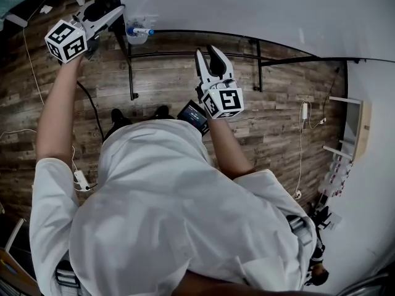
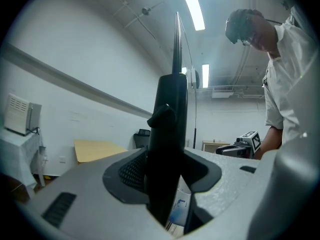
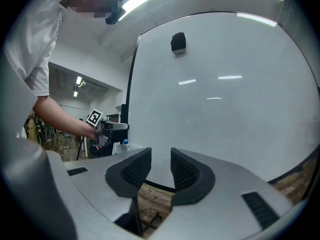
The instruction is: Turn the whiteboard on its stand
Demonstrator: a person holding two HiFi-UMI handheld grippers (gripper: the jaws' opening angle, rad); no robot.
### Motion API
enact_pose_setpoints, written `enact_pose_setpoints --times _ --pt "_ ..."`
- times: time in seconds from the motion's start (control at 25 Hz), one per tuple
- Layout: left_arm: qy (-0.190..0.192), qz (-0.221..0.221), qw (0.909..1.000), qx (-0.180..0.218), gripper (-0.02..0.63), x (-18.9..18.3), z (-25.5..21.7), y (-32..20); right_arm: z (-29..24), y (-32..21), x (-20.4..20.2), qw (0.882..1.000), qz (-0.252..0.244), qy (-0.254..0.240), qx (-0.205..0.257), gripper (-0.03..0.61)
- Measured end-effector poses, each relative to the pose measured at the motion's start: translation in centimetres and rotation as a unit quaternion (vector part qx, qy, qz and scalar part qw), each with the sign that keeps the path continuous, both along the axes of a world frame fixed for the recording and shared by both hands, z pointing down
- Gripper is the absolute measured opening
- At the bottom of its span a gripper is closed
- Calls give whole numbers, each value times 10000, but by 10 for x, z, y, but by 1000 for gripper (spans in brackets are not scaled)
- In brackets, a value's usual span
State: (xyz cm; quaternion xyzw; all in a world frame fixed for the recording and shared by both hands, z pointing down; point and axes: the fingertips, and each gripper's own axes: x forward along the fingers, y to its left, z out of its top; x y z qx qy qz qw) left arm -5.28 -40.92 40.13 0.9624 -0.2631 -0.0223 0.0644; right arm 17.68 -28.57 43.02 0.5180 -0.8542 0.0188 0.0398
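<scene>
The whiteboard [image 1: 259,11] stands upright on its black stand [image 1: 131,73], its dark lower edge running above the wooden floor [image 1: 166,82]. The left gripper [image 1: 114,8] is clamped on the board's black left side edge [image 2: 170,134]. The right gripper [image 3: 160,166] faces the white face just above the lower edge with its jaws narrowly apart and nothing between them, and bare planks lie open under the board.
</scene>
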Motion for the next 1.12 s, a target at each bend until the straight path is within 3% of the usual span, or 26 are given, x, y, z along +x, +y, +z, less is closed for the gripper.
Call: enact_pose_setpoints --times 0.24,1.12 --pt "38 -72 10000 -26 192 -2 -2 3 -5 2 2 10000 -62 -8 12 116" --pt "-123 -191 9997 -33 193 -50 -4 5 -4 -12 -51 9986 -529 15 -26 109"
